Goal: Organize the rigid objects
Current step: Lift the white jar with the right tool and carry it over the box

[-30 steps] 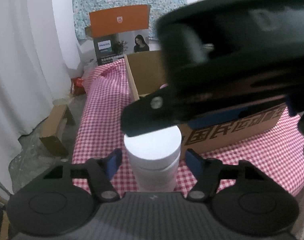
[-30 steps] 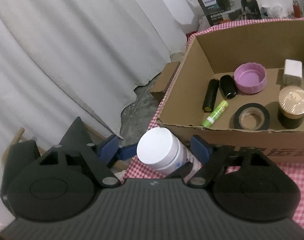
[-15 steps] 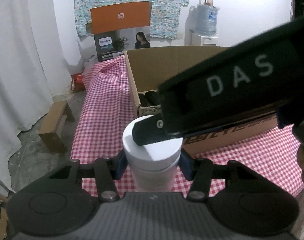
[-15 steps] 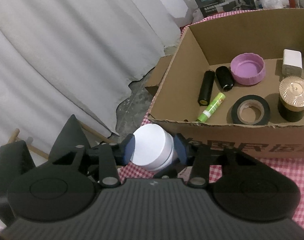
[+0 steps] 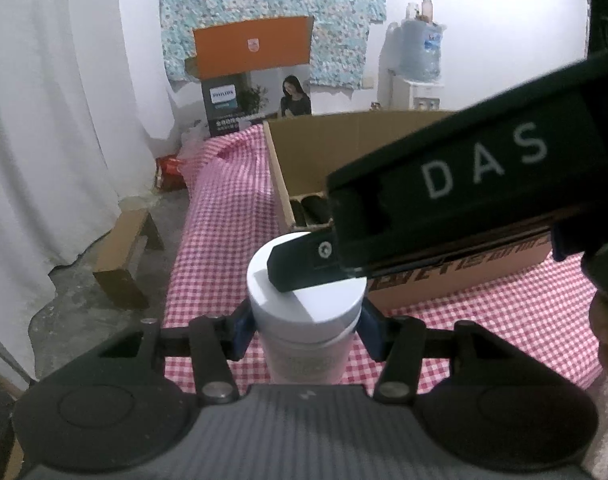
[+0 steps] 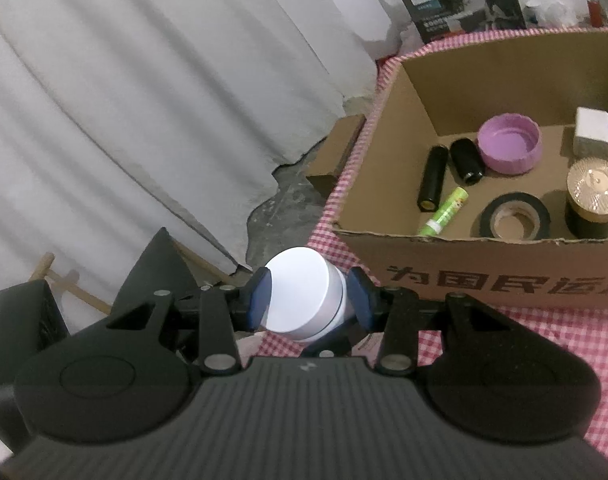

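Bottle: a white bottle (image 5: pixel 306 312) with a wide white cap (image 6: pixel 301 298) is standing at the desk (image 5: pixel 219 240) edge, on the red checked cloth, just in front of the cardboard box (image 6: pixel 476 268).
Left tool (image 5: pixel 304 330): its jaws, having just closed, are pressing the bottle's body below the cap.
Right tool (image 6: pixel 308 300): reaching down at a slant from above, it is clamping the cap, its jaws having just closed too.
Box: it is holding a purple lid (image 6: pixel 508 143), tape roll (image 6: pixel 516 217) and green stick (image 6: pixel 444 211).
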Action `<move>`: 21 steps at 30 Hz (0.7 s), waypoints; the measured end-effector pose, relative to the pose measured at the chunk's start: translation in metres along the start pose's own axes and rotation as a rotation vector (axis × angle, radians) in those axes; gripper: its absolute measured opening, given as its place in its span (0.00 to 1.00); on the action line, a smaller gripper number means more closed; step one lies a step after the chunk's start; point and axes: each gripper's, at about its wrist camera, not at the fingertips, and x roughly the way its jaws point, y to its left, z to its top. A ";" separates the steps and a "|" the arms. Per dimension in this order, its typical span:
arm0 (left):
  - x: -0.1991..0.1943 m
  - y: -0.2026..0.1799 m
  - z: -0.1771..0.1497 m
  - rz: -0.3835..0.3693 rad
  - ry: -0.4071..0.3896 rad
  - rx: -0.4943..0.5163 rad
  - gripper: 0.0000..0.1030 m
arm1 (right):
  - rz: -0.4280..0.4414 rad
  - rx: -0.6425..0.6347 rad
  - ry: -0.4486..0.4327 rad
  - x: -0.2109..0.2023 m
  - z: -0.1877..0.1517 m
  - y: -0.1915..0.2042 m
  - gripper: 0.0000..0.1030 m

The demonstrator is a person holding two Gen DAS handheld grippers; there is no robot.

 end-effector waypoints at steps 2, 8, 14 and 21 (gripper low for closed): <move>-0.009 0.000 0.001 0.013 -0.017 0.001 0.52 | 0.010 -0.014 -0.010 -0.006 0.000 0.007 0.40; -0.041 -0.001 0.008 0.058 -0.090 0.016 0.52 | 0.043 -0.060 -0.059 -0.031 0.003 0.030 0.40; -0.075 -0.005 0.038 0.070 -0.198 0.040 0.52 | 0.060 -0.137 -0.161 -0.072 0.020 0.058 0.40; -0.084 -0.028 0.096 -0.024 -0.306 0.074 0.53 | -0.009 -0.192 -0.288 -0.134 0.057 0.063 0.41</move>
